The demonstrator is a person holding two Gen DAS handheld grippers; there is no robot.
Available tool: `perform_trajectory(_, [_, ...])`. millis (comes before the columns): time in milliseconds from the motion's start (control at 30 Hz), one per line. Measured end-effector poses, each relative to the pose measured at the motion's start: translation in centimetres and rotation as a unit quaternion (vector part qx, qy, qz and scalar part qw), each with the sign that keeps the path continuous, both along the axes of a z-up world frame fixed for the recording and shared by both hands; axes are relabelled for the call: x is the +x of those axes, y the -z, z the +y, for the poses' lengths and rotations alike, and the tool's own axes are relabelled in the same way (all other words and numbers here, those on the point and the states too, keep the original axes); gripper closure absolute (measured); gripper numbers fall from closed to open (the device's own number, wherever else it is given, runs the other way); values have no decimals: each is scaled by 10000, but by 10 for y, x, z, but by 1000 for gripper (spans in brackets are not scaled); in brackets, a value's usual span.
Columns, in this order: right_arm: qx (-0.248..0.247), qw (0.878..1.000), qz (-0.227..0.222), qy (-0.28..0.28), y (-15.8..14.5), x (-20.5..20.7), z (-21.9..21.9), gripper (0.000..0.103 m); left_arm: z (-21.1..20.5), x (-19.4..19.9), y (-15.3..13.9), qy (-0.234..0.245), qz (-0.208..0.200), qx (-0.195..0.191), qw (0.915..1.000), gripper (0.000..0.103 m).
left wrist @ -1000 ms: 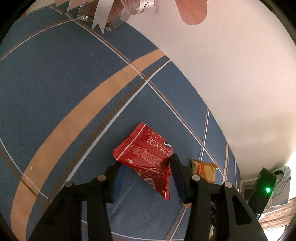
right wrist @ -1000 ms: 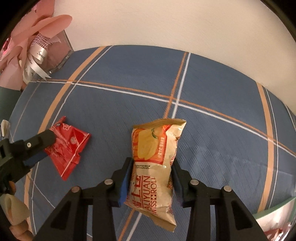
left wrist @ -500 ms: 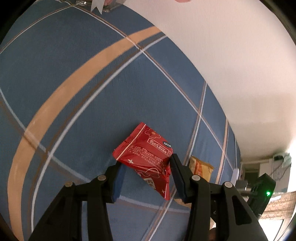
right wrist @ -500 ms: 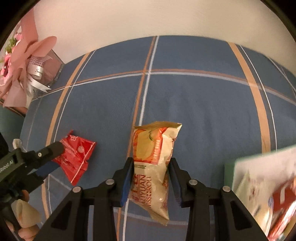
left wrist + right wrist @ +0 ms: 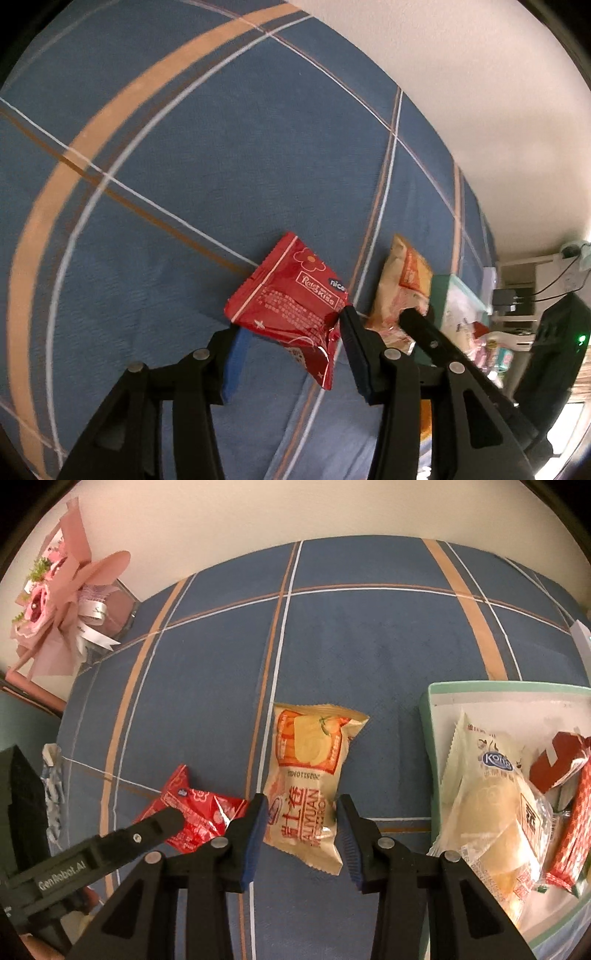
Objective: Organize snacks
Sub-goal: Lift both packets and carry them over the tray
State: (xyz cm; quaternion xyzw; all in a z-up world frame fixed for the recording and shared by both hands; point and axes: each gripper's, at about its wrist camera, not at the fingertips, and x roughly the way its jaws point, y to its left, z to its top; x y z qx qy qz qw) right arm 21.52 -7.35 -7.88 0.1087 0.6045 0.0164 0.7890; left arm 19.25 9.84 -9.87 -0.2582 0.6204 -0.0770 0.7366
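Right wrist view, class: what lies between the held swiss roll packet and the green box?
Only bare blue plaid tablecloth separates swiss roll packet and green box, seen in the right wrist view.

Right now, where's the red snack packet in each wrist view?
Left wrist: red snack packet at lower centre, between the left gripper jaws.
Right wrist: red snack packet at lower left, behind the left gripper's finger.
Shared landmark: the beige swiss roll packet, just right of it.
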Motion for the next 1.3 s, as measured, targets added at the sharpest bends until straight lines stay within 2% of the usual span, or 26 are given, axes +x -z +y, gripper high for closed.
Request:
perform_trajectory(67, [-83, 10000, -21, -24, -3, -4, -6, 49, -5, 2, -5, -6, -31, 302, 9995, 39])
perform_trajectory(100, [-143, 9998, -53, -88, -3, -5, -5, 36, -5, 3, -8, -26, -67, 341, 9994, 34])
perform_trajectory(133, [-184, 9997, -87, -158, -3, -5, -4, 32, -5, 5, -11, -89, -106, 279, 9995, 32])
perform_trajectory(200, [-371, 9987, -112, -335, 0, -2, 4, 32, -6, 7, -13, -182, -109, 227, 9995, 32])
perform_trajectory(333, [-670, 9962, -91, -552, 12, 4, 16, 32, -25, 16, -7, -248, 48, 584, 9980, 32])
perform_trajectory(400, [-914, 9942, -75, -561, 18, 6, 17, 32, -37, 22, -1, -314, 143, 674, 9971, 32])
perform_trajectory(500, [-1012, 9935, -27, -517, 24, 8, 15, 33, -50, 34, 7, -344, 247, 756, 9962, 32])
perform_trajectory(567, [-1005, 9938, -36, -476, 24, 8, 13, 44, -56, 36, 12, -305, 284, 898, 9951, 33])
perform_trajectory(600, [-1041, 9935, -54, -466, 22, 8, 13, 53, -59, 37, 11, -280, 255, 970, 9946, 33])
perform_trajectory(667, [-947, 9946, -70, -407, 19, 7, 8, 56, -63, 36, 11, -292, 216, 963, 9947, 38])
perform_trajectory(733, [-781, 9964, -54, -317, 18, 5, 3, 59, -61, 34, 9, -373, 144, 896, 9952, 47])
perform_trajectory(767, [-761, 9967, -58, -287, 16, 4, 2, 59, -60, 32, 7, -384, 107, 873, 9954, 48])
perform_trajectory(867, [-696, 9973, -127, -220, 9, 1, -1, 59, -60, 27, 0, -406, 35, 858, 9955, 53])
perform_trajectory(967, [-550, 9982, -223, -131, -5, -6, -6, 59, -57, 17, -9, -427, -76, 754, 9962, 53])
perform_trajectory(1300, [-319, 9972, -679, 68, -62, -55, -26, 59, -53, -18, -61, -458, -819, 632, 9936, 53])
